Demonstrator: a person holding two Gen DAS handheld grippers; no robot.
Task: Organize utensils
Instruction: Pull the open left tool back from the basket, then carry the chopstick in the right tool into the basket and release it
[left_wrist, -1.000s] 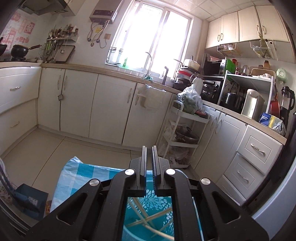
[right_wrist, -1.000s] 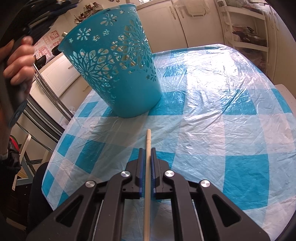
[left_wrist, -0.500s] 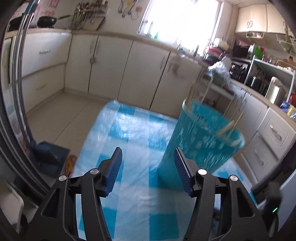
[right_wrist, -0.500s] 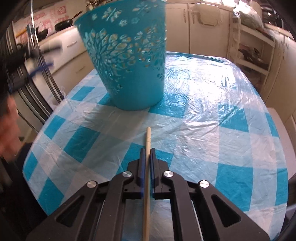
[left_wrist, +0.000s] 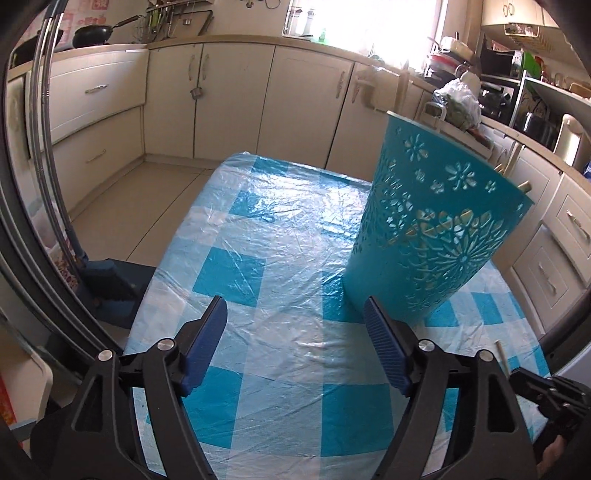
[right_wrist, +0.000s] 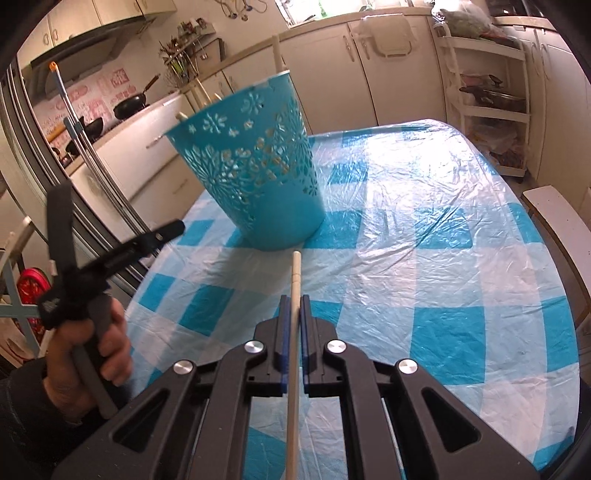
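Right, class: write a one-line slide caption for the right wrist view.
Right tool clamps a wooden chopstick pointing toward the teal cut-out basket on the blue-checked tablecloth.

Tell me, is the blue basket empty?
No. The blue basket holds wooden sticks; their tips poke above its rim.
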